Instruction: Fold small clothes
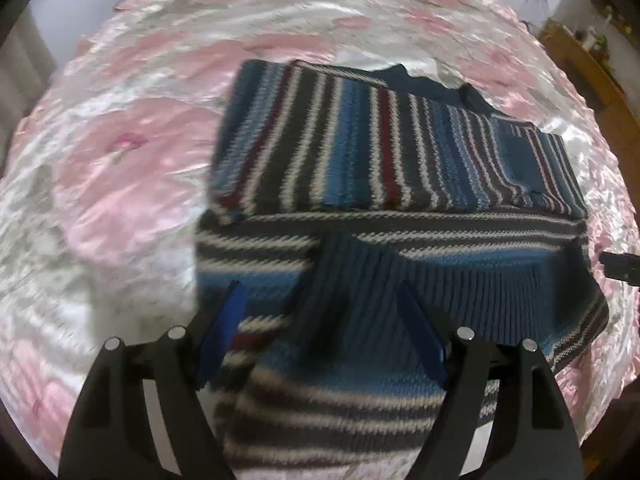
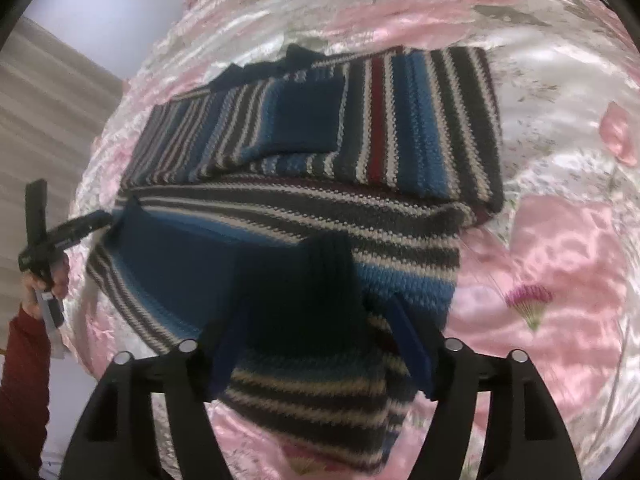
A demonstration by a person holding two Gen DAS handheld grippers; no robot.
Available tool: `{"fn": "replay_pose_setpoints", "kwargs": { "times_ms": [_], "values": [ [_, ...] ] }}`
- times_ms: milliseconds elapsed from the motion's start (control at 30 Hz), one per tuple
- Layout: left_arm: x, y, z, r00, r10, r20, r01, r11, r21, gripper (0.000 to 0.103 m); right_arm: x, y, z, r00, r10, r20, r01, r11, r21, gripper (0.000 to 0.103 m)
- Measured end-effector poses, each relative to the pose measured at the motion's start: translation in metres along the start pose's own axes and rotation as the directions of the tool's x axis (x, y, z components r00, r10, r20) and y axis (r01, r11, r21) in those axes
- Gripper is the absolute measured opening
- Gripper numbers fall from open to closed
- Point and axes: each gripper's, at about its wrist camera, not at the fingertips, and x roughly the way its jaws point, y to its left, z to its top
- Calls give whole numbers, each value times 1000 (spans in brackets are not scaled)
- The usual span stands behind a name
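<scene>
**Kid:** Jaws on both grippers are spread wide, right?

**Helper:** Yes. The left gripper (image 1: 320, 332) has its blue fingers (image 1: 224, 328) far apart, and knit cloth lies between them. The fingers are not pinching it. The right gripper (image 2: 316, 340) is spread wide too, with a dark blue ribbed cuff (image 2: 316, 280) lying between its fingers.

**Kid:** Where is the thing to fold?

**Helper:** The striped knitted sweater in blue, grey, white and dark red (image 1: 380, 152) lies on the shiny pink and white flowered bedspread (image 1: 120, 160). In the left wrist view it fills the middle and runs down to 6 o'clock. Its top part is folded over, so those stripes run up and down, while the stripes nearer the camera run sideways.

**Kid:** What about the ribbed part?

**Helper:** A blue ribbed band (image 1: 460, 280) sits at about 5 o'clock from the middle of that view.

**Kid:** Can one gripper see the other?

**Helper:** Yes. In the right wrist view, the left gripper (image 2: 68, 232) shows at 9 o'clock, held by a hand (image 2: 40, 284) with a red sleeve (image 2: 24, 368). Its tip is just beside the sweater's edge.

**Kid:** And that flower?

**Helper:** A purple flower print (image 2: 528, 300) is at 4 o'clock on the bedspread.
</scene>
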Motion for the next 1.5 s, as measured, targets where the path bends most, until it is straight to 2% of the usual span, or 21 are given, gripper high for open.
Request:
{"fn": "replay_pose_setpoints", "kwargs": {
  "times_ms": [100,200,267,300,333,367,433,533,700,833,933,1033,1167,1300,1400,1500],
  "values": [
    [15,-5,2,998,-32,-46,33,999,29,77,17,-3,6,999,0,-39,-1,1000,-23,76],
    [28,-9,-2,996,-42,-78,46,998,49,58,35,-3,9,997,-11,-74,8,999,-40,76],
    [31,-11,-6,997,-23,-73,28,998,62,47,40,-2,9,997,-7,-79,3,999,-46,75],
    [31,-13,-8,997,-29,-70,34,997,73,43,42,0,9,997,1,-80,-5,999,-52,68],
    [30,-14,-9,998,-22,-67,27,997,77,30,44,3,8,997,12,-80,-17,998,-65,54],
    [29,-15,-11,998,-9,-62,14,997,81,19,44,6,7,997,14,-79,-20,997,-77,44],
    [21,-16,-14,999,-21,-46,25,997,79,13,44,10,4,997,9,-75,-16,995,-98,15],
    [3,-15,-20,999,-41,3,41,996,84,11,31,15,-3,998,45,-36,-48,993,-106,11],
    [-35,-18,-35,993,-89,75,83,993,79,10,-8,22,-20,995,95,35,-90,988,-125,10],
    [-61,-20,-31,987,-74,140,66,996,61,9,-36,24,-14,990,116,84,-106,988,-112,10],
    [-77,-19,-10,977,-71,203,67,997,24,8,-57,25,0,982,136,131,-123,987,-107,10],
    [-89,-22,17,963,-78,257,79,997,5,8,-76,27,20,976,116,183,-95,988,-121,10],
    [-87,-33,58,953,-36,302,38,999,0,8,-86,23,59,970,80,231,-60,994,-92,10],
    [-68,-36,107,942,-1,337,19,999,-48,8,-81,17,105,965,22,263,-9,999,-52,10],
    [-44,-34,138,941,39,336,-18,998,-64,8,-64,10,142,965,-35,260,45,998,-33,10],
    [-16,-32,159,946,62,319,-38,996,-83,8,-43,0,164,965,-69,252,76,997,-17,10]
  ]
}}
